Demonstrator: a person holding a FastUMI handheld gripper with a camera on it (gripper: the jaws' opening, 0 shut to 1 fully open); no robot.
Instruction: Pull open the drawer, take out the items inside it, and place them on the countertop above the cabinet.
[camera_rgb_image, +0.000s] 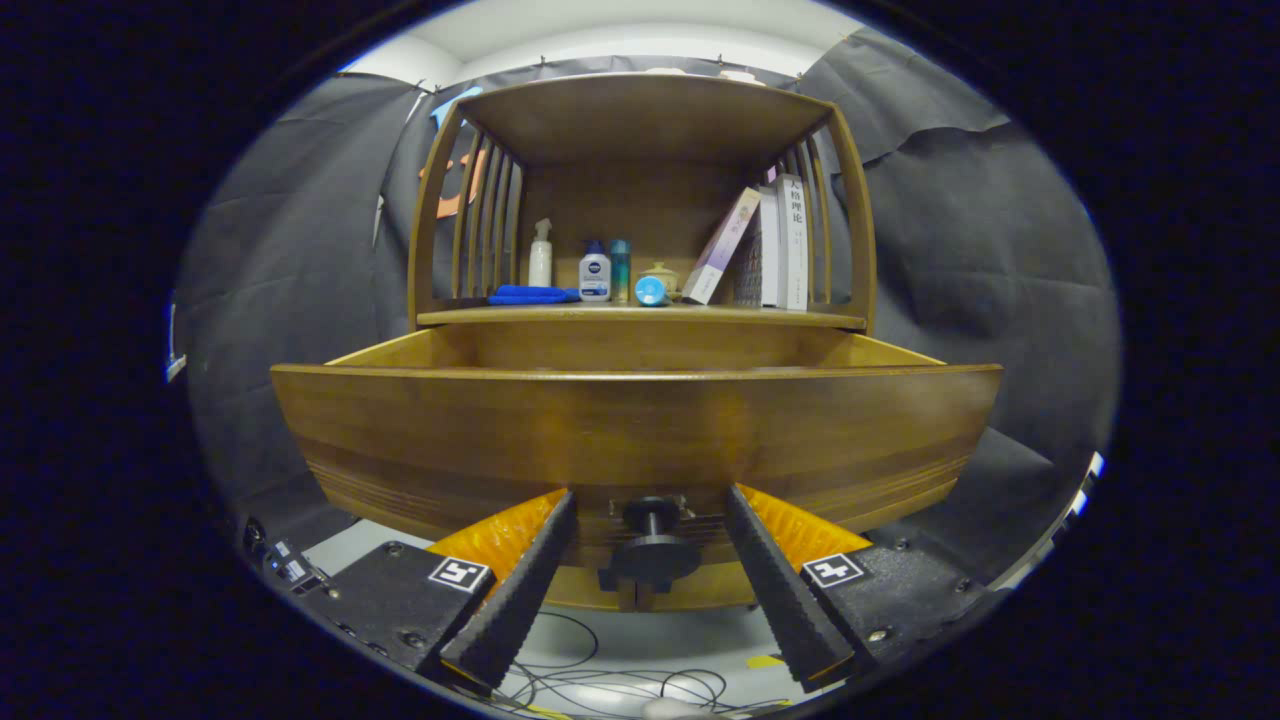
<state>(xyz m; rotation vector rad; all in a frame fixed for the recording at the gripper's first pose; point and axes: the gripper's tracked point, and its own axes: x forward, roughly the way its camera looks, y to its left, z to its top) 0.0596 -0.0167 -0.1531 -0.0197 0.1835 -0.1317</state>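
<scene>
Wooden drawer (640, 420) is standing pulled out, front curved; its dark knob (652, 545) is sitting between my hand-held gripper (650, 535) fingers, spread wide, gripping nothing.

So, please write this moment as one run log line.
drawer: pulled open | gripper: open, fingers either side of knob | drawer contents: hidden

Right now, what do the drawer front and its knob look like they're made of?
The drawer front looks like varnished brown wood: grain streaks and a soft sheen. The knob, between the open gripper's fingers and untouched, is dark and matte, possibly metal or plastic; I can't tell which.
</scene>
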